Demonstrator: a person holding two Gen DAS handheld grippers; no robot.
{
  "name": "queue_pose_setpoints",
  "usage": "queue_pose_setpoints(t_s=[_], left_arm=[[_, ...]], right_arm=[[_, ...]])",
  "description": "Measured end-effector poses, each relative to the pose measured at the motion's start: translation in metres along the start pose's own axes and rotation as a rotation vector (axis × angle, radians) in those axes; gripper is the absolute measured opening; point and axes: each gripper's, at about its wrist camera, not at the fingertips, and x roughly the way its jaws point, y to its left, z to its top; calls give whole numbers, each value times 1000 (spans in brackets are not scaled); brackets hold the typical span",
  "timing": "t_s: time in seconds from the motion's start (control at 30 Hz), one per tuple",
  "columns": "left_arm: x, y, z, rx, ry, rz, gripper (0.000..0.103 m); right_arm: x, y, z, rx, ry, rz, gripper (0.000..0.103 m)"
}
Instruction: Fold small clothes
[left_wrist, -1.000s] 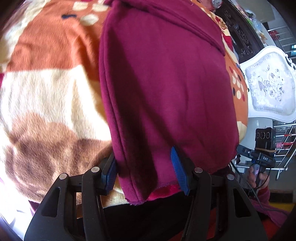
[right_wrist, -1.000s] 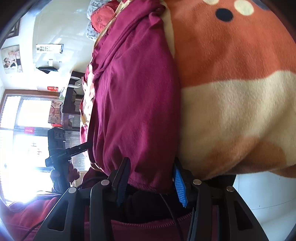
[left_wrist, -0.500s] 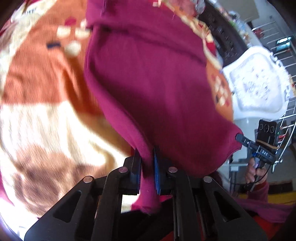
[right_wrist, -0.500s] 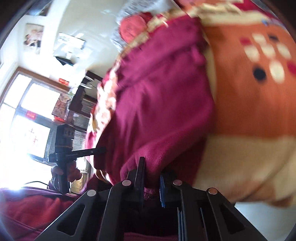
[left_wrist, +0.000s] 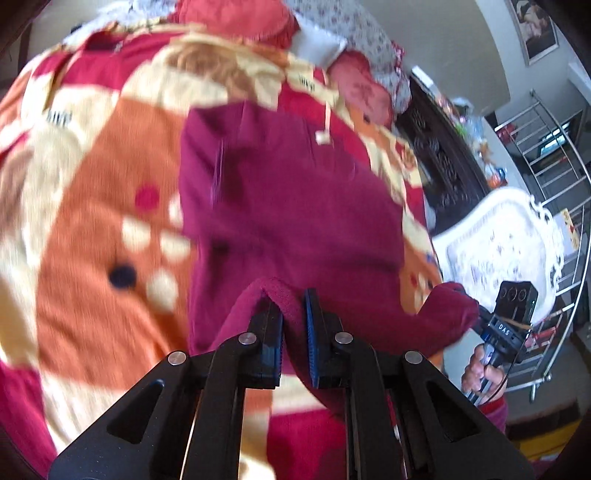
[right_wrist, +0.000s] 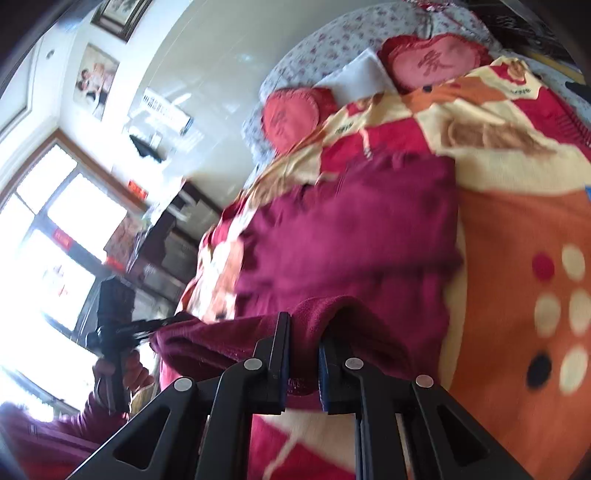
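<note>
A maroon fleece garment (left_wrist: 291, 206) lies on a patterned blanket (left_wrist: 92, 258) on a bed; it also shows in the right wrist view (right_wrist: 354, 240). My left gripper (left_wrist: 293, 310) is shut on its near hem and holds that corner lifted above the blanket. My right gripper (right_wrist: 304, 332) is shut on the other near corner of the hem. In the left wrist view the right gripper (left_wrist: 476, 314) shows at the right, pinching the cloth. In the right wrist view the left gripper (right_wrist: 162, 325) shows at the left, doing the same. The near hem hangs between both grippers.
Red heart-shaped cushions (right_wrist: 291, 114) and a floral pillow (right_wrist: 325, 40) lie at the head of the bed. A white ornate chair (left_wrist: 498, 247), a dark cabinet (left_wrist: 447, 162) and a metal rack (left_wrist: 554, 147) stand beside the bed. A bright window (right_wrist: 44, 258) is at the left.
Both grippers closed on the near hem and have lifted it up and forward over the garment. More of the bed, the cushions and the room has come into view.
</note>
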Motion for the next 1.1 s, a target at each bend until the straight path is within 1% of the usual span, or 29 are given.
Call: queue_pose_setpoints(t_s=[0.17, 0.27, 0.37, 0.43, 0.5, 0.53, 0.57, 0.6, 0.63, 0.67, 0.7, 0.73, 0.77, 0.8, 0.83, 0.87, 0.9, 0.93, 1.03, 1.1], left_arm=[[19, 0, 59, 5, -70, 12, 10], [35, 9, 86, -25, -81, 21, 9], [51, 14, 108, -36, -92, 43, 9], [58, 22, 120, -43, -80, 33, 9], [70, 32, 135, -80, -58, 31, 10], [73, 35, 137, -88, -49, 23, 10], [78, 38, 142, -94, -36, 11, 13], [79, 38, 145, -94, -24, 6, 20], [80, 38, 148, -92, -9, -17, 25], [80, 38, 150, -89, -5, -36, 39], [78, 37, 151, -86, -5, -54, 49], [74, 37, 153, -83, -10, -69, 51], [69, 37, 155, -82, -35, -64, 61], [63, 36, 157, -79, -74, -36, 72], [56, 35, 158, -74, -114, -10, 76], [50, 32, 158, -61, -147, 0, 78], [47, 30, 159, -45, -157, -2, 78], [47, 26, 160, -29, -162, 3, 78], [62, 17, 160, -1, -156, 85, 78], [79, 14, 159, 2, -128, 120, 78]], right_arm=[[26, -13, 53, 11, -48, -36, 12], [39, -22, 85, 13, -68, -64, 12], [58, -29, 115, 5, -64, -75, 12], [70, -35, 128, 7, -54, -93, 11], [87, -47, 142, 28, -43, -126, 11], [92, -53, 146, 43, -43, -135, 11], [101, -63, 152, 72, -42, -147, 12], [107, -68, 156, 85, -35, -157, 14], [112, -72, 159, 91, -31, -168, 20], [114, -74, 163, 91, -40, -172, 26], [113, -75, 165, 93, -51, -168, 39], [108, -78, 168, 114, -78, -159, 47], [101, -81, 170, 144, -108, -144, 47], [95, -84, 171, 172, -131, -130, 47], [90, -84, 172, 190, -141, -121, 47], [85, -82, 171, 195, -146, -104, 47], [83, -76, 167, 171, -146, -82, 47], [84, -67, 163, 128, -135, -78, 47], [108, -37, 153, -34, -61, -176, 47], [127, -27, 150, -101, -30, -217, 47]])
